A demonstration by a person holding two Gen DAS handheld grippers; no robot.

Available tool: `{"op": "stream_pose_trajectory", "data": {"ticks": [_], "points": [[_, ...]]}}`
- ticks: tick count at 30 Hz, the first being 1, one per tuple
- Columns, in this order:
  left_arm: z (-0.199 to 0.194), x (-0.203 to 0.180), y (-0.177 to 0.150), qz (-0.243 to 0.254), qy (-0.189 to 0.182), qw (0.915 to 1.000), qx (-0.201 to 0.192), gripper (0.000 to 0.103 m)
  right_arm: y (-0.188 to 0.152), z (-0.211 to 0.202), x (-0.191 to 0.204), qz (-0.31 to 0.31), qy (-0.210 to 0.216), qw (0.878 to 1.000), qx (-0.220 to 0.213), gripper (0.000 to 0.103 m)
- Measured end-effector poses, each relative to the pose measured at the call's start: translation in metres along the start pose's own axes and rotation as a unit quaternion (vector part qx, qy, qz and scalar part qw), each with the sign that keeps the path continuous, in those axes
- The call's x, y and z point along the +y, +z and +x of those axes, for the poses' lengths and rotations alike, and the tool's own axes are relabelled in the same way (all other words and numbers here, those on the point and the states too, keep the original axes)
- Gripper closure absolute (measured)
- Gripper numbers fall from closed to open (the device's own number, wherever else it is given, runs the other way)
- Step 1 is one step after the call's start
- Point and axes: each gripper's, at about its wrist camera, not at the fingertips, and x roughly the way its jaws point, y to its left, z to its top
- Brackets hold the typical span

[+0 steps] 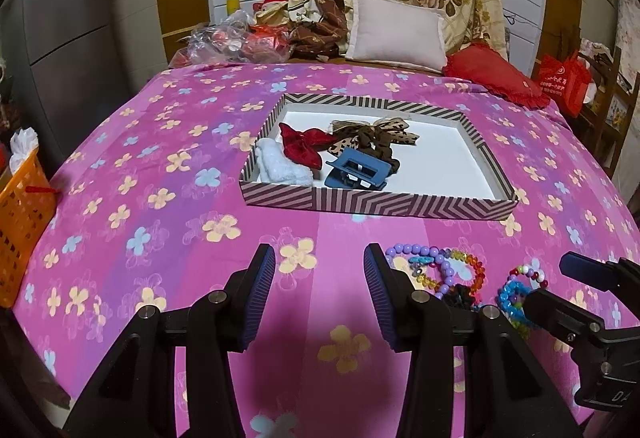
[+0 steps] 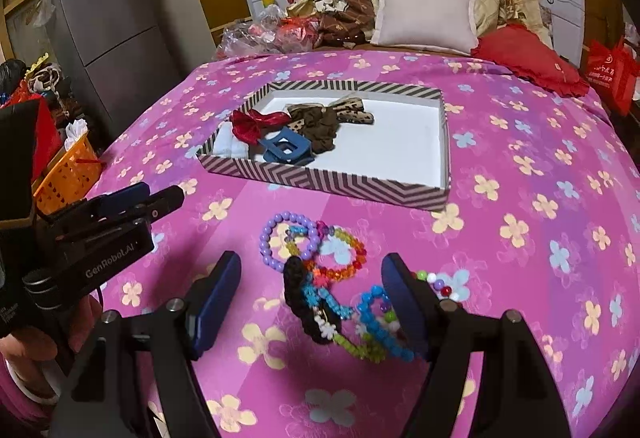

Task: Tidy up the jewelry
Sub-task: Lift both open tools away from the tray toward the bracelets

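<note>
you had both tools over the bed, and the beaded bracelets lay in a tangled heap on the pink flowered cover in the lower middle of the right wrist view, just in front of the striped box. your right hand-held gripper stood spread, the heap between its two pads with neither pad pressing on a bead. your left hand-held gripper was spread too, over bare cover, with the bracelets just to the right of its right pad.

judging by their look, these bracelets were light, limp loops of hard glossy beads on elastic; a pinch across one bead would likely slip, so you would do better to close across a strand, or across the black crocheted band, which looked soft and grippy. since the loops overlapped, lifting one could drag its neighbours.

the right wrist view showed the whole heap, the purple bracelet at its top, and your left tool at the left edge with a hand beneath it. the left wrist view hid the heap's lower part behind its own finger, yet gave the closer look at the box's contents: a red bow, a leopard-print bow, a blue claw clip and something white
</note>
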Motion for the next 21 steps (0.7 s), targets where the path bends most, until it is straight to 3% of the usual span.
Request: {"op": "stream_pose_trajectory", "data": {"ticks": [21], "points": [[-0.008, -0.007, -0.01, 0.008, -0.004, 1.0, 0.002, 0.055, -0.014, -0.009, -0.003, 0.001, -0.003, 1.0, 0.005, 0.027]]}}
